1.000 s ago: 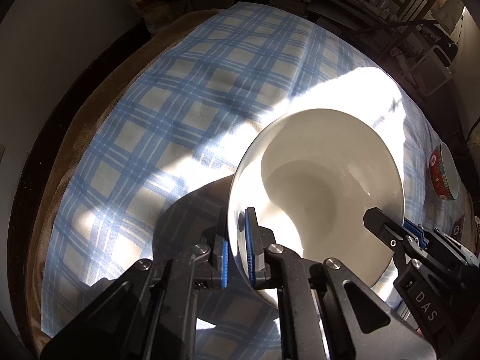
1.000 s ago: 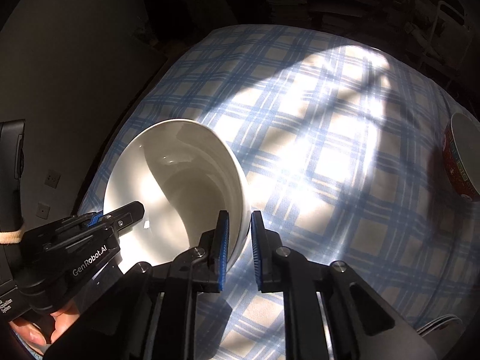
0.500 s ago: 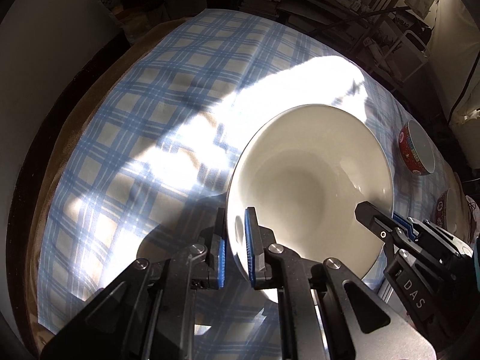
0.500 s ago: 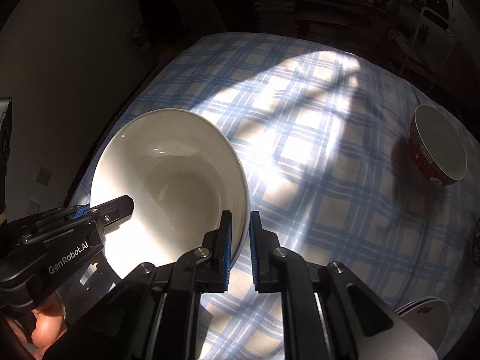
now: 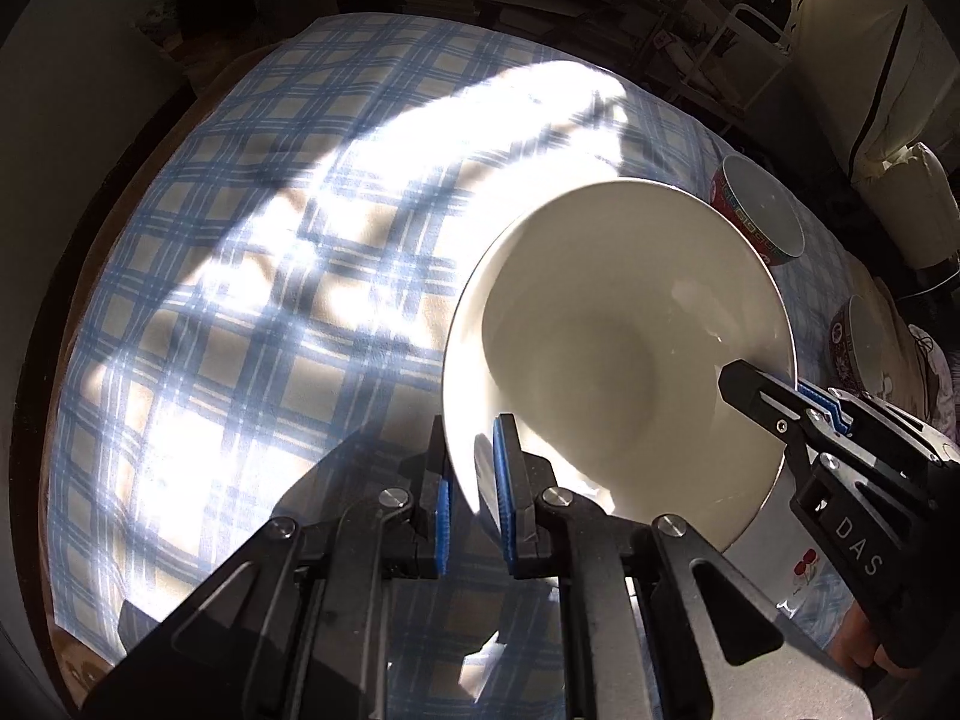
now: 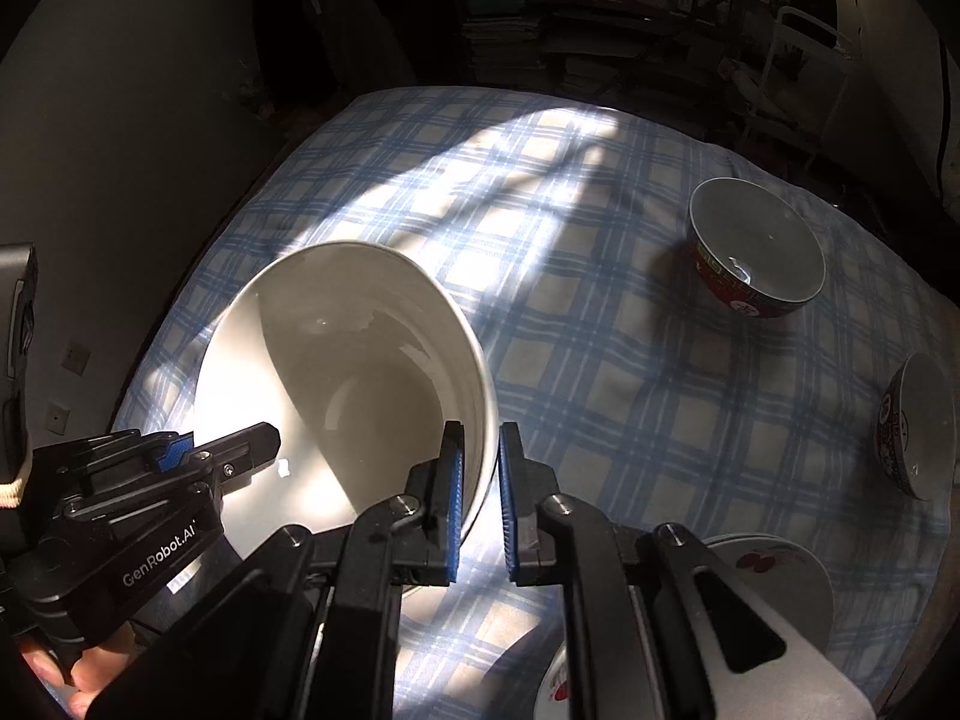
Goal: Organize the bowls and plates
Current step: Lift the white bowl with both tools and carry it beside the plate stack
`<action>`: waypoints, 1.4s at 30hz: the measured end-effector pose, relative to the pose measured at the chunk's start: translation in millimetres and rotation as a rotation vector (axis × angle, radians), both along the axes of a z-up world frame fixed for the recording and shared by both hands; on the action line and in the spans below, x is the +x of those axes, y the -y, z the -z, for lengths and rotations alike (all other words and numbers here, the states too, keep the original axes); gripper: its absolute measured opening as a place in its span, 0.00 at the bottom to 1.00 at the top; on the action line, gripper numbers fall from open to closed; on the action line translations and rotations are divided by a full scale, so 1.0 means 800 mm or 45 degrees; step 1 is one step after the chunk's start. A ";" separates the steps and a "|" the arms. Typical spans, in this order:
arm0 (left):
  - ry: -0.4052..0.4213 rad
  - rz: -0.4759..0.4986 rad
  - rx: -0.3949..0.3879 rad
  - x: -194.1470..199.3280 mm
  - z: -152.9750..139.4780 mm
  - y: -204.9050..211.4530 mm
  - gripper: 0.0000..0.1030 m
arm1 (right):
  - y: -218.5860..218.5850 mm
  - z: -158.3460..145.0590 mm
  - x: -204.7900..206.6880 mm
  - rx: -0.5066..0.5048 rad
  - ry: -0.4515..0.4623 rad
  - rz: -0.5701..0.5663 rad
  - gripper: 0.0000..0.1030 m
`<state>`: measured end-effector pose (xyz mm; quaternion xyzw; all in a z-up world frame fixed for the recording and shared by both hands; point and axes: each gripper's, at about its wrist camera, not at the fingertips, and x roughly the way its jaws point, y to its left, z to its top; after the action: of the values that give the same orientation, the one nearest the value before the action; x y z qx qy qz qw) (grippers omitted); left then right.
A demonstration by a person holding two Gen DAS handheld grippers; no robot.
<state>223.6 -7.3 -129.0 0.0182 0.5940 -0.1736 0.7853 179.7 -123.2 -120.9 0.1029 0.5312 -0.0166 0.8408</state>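
While both jaws pinch opposite rims, the white bowl hangs between

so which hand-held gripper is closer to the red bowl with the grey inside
Right. The right hand-held gripper clamps the white bowl's rim on the side facing the red bowl; the left hand-held gripper clamps the opposite rim, farther off.

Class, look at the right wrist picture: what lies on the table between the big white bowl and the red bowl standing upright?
Only bare checked tablecloth, partly sunlit, lies between the white bowl and the red bowl. The right wrist view shows this.
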 end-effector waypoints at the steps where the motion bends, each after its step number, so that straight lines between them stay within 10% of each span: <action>1: 0.003 0.009 0.007 -0.003 0.000 0.003 0.12 | 0.002 0.000 -0.006 0.002 -0.001 0.006 0.12; 42: 0.007 0.124 0.069 0.008 0.041 0.079 0.12 | 0.065 0.049 -0.031 0.128 -0.053 0.164 0.14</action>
<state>229.7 -70.3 -161.9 0.0689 0.5946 -0.1954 0.7768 155.0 -175.1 -160.4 0.1786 0.5411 -0.0461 0.8205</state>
